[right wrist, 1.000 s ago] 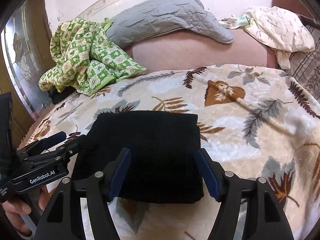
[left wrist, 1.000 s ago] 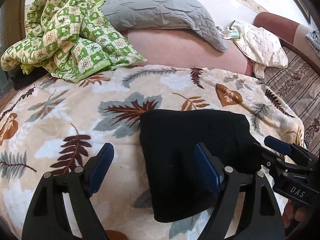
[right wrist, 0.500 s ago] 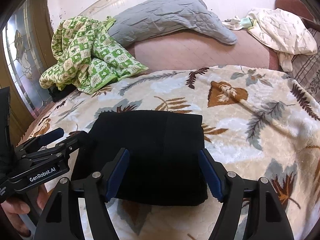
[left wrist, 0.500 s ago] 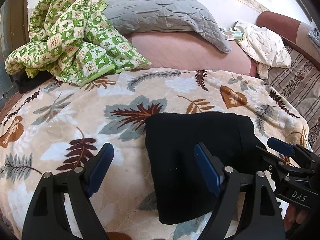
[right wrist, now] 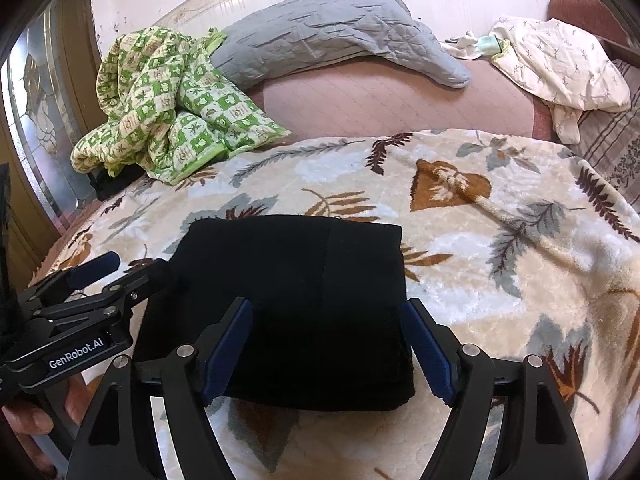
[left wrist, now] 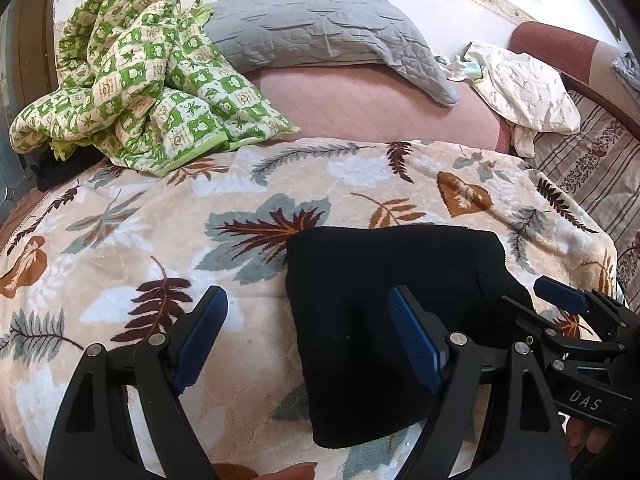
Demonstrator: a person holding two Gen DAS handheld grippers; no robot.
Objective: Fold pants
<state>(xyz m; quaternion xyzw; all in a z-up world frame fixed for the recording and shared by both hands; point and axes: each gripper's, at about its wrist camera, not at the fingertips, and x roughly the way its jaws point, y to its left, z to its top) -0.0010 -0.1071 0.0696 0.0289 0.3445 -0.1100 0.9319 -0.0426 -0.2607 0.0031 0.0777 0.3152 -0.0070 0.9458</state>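
Note:
The black pants (left wrist: 380,300) lie folded into a thick rectangle on the leaf-patterned blanket (left wrist: 120,272). My left gripper (left wrist: 306,300) hovers open over the left edge of the pants, one blue pad over the blanket and the other over the black cloth. In the right wrist view my right gripper (right wrist: 328,308) hangs over the near right part of the pants (right wrist: 288,280). Its jaws are opening and the pads stand apart from the cloth, gripping nothing. Each gripper shows in the other's view: the right gripper (left wrist: 538,300) and the left gripper (right wrist: 124,270).
At the back left a green checked quilt (left wrist: 132,92) is heaped beside a grey pillow (left wrist: 320,28). A white cloth (left wrist: 524,88) lies at the back right above a striped sheet (left wrist: 592,168). A glass door panel (right wrist: 36,120) stands at the left. A hand (right wrist: 24,420) holds the left gripper.
My right gripper's jaws have spread wider over the pants. The left gripper's opening is the same, and the pants lie as before.

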